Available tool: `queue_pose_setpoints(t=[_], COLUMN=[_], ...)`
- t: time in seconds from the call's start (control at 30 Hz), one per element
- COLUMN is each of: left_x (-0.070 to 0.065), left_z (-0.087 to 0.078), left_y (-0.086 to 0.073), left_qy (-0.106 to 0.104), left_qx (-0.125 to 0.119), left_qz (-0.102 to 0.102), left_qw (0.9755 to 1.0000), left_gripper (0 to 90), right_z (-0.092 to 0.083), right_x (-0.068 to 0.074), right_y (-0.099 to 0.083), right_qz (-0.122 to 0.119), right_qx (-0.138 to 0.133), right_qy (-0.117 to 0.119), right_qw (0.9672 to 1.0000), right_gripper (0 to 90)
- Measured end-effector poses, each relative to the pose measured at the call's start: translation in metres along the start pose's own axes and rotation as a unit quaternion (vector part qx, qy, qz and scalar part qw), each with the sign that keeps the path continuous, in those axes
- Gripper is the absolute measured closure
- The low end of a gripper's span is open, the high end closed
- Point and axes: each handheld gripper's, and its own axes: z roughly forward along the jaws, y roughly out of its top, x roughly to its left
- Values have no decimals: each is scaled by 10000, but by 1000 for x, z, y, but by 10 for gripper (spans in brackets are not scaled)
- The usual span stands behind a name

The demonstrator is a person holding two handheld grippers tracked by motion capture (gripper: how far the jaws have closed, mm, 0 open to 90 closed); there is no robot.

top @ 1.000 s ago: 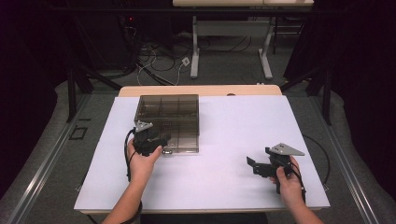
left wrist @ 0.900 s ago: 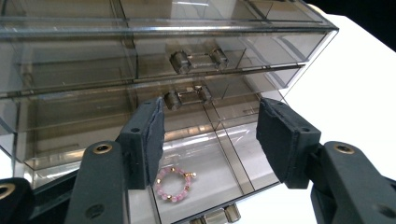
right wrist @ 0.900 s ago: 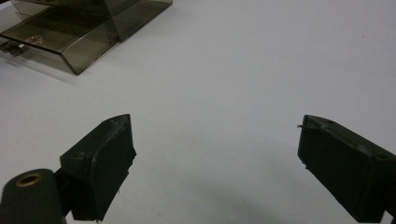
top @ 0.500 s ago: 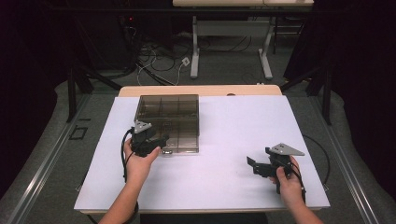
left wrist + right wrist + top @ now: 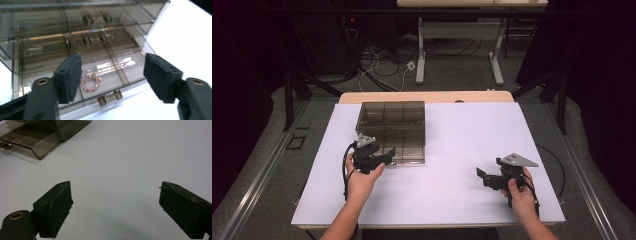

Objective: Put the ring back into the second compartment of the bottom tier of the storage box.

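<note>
Drawer (image 5: 100, 75) of the smoky organizer (image 5: 392, 131) stands pulled out toward the counter's (image 5: 452, 150) near edge, exposing a pink bracelet (image 5: 89, 83), left tool (image 5: 112, 75) just spreading wide, empty, right tool (image 5: 115, 207) wide, idle.

Left hand (image 5: 362, 180) comes in from the bottom edge, forearm angled up and slightly right, holding the left gripper (image 5: 384, 156) level, pointing right and away. Its jaws have just been opening; they stand wide, nothing pinched between them. Right hand (image 5: 521, 195) holds the right gripper (image 5: 482, 176) low, pointing left, jaws spread wide and empty.
</note>
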Motion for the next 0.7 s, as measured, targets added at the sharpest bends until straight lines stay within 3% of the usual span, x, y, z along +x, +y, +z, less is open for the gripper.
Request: queue_pose_setpoints(t=[0.2,0.4,0.7], left_x=[-1,-1,-9], left_z=[-1,-6,-9], left_y=[-7,-13,-22], left_qy=[-89,-178,-189], left_qx=[-21,-18,-116], left_qz=[-57,-27,180], left_qw=[9999,9998,9996], left_gripper=[169,158,152], right_z=[0,0,-1], right_x=[-1,-1,-1], right_y=[0,0,0], right_qz=[-16,-20,-25], right_qx=[-11,-10,-16], right_qy=[-1,1,-6], right_qw=[10000,10000,10000], right_gripper=[110,110,110])
